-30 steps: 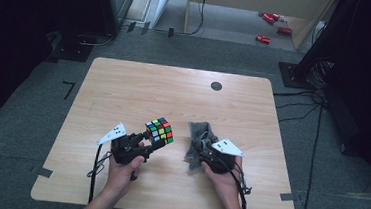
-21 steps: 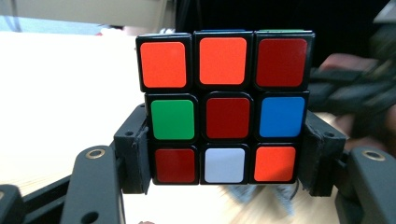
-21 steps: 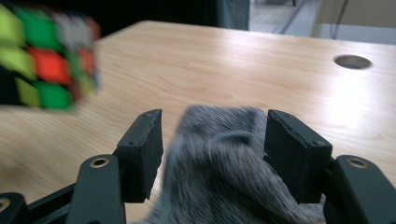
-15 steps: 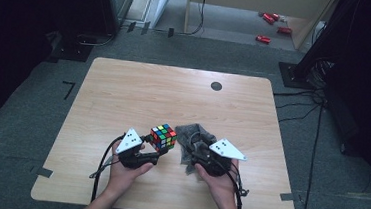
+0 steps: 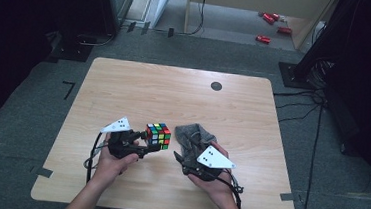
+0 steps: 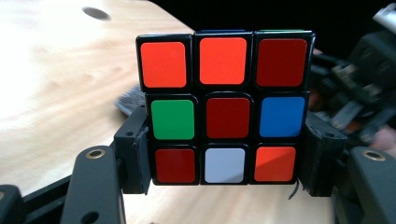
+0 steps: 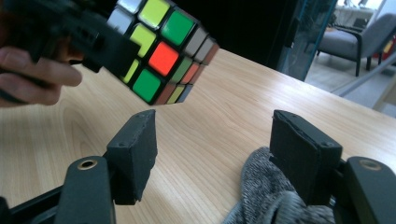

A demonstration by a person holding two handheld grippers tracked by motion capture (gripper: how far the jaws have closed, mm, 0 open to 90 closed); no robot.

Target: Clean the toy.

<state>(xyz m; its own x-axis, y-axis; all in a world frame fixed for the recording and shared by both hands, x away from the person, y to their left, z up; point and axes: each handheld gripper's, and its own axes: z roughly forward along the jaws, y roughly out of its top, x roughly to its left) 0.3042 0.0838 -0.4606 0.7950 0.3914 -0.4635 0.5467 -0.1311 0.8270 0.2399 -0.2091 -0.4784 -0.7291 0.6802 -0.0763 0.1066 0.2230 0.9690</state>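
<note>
The puzzle cube is a three-by-three with black edges and scrambled stickers. In the left gripper view the face toward the camera reads orange, orange, dark red along the top row, green, dark red, blue across the middle, and dark red, white, orange at the bottom. In the right gripper view another face of it shows yellow-green, green and orange squares, with grey-white ones at the edges.

The left gripper holds the cube: its two black jaws press on opposite sides of the lower and middle rows, closed to the cube's width. In the right gripper view the cube hangs tilted and clear of the bench, with a shadow under it. In the high view it sits near the front middle of the bench, just left of a grey cloth.

The right gripper has its jaws spread wide with nothing between them. The cloth lies bunched under and against its right-hand jaw, as that view shows. The cube is up and to the left of these jaws, apart from them.

There are no containers on the bench. A small dark round hole marks the far side of the wooden top
</note>
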